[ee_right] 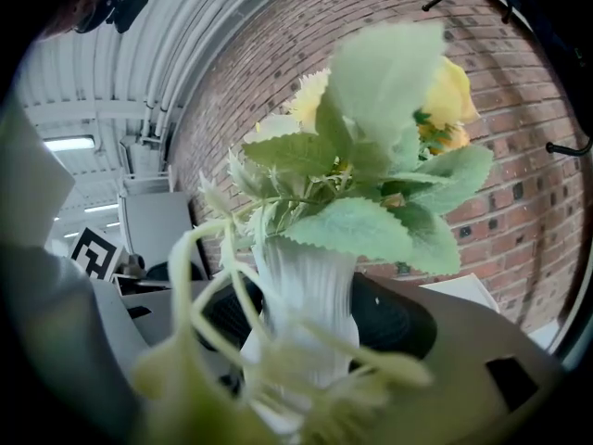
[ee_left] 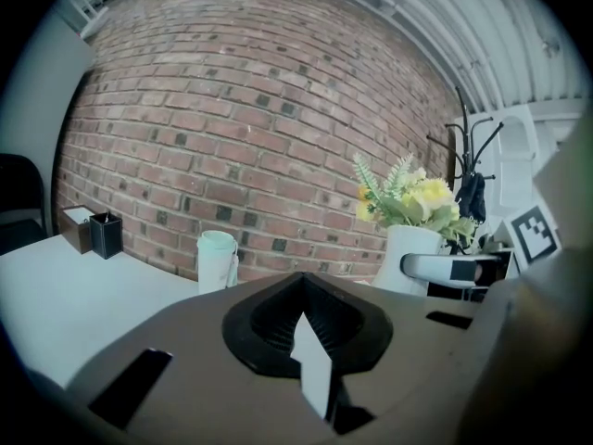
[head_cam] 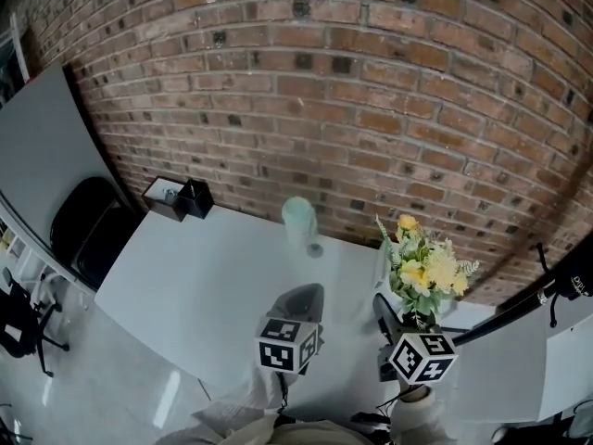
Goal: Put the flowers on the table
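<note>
Head view is showing me both grippers low in the frame, over the near edge of the white table point(head_cam: 204, 276). The right gripper point(head_cam: 408, 321) is clamping the white ribbed vase point(ee_right: 310, 295) of yellow flowers with pale green leaves point(head_cam: 426, 267). In the right gripper view its dark pads are pressing on both sides of the vase body, and the vase is standing upright. The bunch is sitting at the table's right end, close to the red brick wall point(head_cam: 371, 82). I can't tell if the base is touching the tabletop.

The left gripper point(head_cam: 304, 297) is hovering just beside it to the left, jaws together with nothing between them; only a thin light sliver is showing there in the left gripper view.

A mint green lidded cup point(head_cam: 298, 221) is standing near the wall, and a black square holder point(head_cam: 195, 197) is sitting at the far left corner.

The only print I'm spotting is the black-and-white square markers on the cubes point(head_cam: 422, 357), no words.
</note>
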`<state>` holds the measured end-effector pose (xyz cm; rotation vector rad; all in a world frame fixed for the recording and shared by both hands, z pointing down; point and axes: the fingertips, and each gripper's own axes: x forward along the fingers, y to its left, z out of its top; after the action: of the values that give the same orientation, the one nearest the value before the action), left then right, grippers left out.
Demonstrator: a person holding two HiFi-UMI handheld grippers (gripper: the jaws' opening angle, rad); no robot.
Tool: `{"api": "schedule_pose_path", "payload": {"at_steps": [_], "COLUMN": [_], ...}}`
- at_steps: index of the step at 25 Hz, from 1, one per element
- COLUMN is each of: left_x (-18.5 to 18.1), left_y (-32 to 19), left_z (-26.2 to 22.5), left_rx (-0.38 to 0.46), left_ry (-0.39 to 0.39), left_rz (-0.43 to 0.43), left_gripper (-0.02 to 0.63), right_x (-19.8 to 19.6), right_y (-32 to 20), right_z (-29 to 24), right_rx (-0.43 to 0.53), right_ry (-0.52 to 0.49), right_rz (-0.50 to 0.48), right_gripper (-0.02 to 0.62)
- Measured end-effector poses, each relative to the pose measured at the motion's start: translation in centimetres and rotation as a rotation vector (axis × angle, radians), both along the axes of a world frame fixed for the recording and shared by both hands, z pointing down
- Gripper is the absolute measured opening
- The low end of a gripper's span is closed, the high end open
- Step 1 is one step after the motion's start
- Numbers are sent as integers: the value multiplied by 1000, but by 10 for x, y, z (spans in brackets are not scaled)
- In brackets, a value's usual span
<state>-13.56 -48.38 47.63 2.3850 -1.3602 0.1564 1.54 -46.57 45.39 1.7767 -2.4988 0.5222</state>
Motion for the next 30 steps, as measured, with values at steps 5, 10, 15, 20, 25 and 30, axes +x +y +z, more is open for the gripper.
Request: {"api": "schedule_pose_path", "payload": {"at_steps": [5,10,15,20,25,30], "left_x": [-5,-6,2,10,14,19], "left_y": [-30,-56,-76,-94,-103,-108], "left_z": [4,24,55,80,103,112], "left_rx": [0,-17,-76,-122,-171,-187], "left_ry": [-12,-40,-57,-58,-57,-52], "left_rz": [12,24,45,59,60,67], "left_gripper": [6,6,6,6,6,6], "right_x": [-9,-15,-16,-16,-19,-20], "right_y": [-31,-61,-89,-119,-139,-150], "right_z": [5,16,33,46,59,73], "right_rx": [0,26,16,10,13,13], "right_ry": [-3,50,74,98,122,160], "right_rz": [4,-3,-15,-22,-33,-33], "right_gripper": [262,262,262,262,262,262]}}
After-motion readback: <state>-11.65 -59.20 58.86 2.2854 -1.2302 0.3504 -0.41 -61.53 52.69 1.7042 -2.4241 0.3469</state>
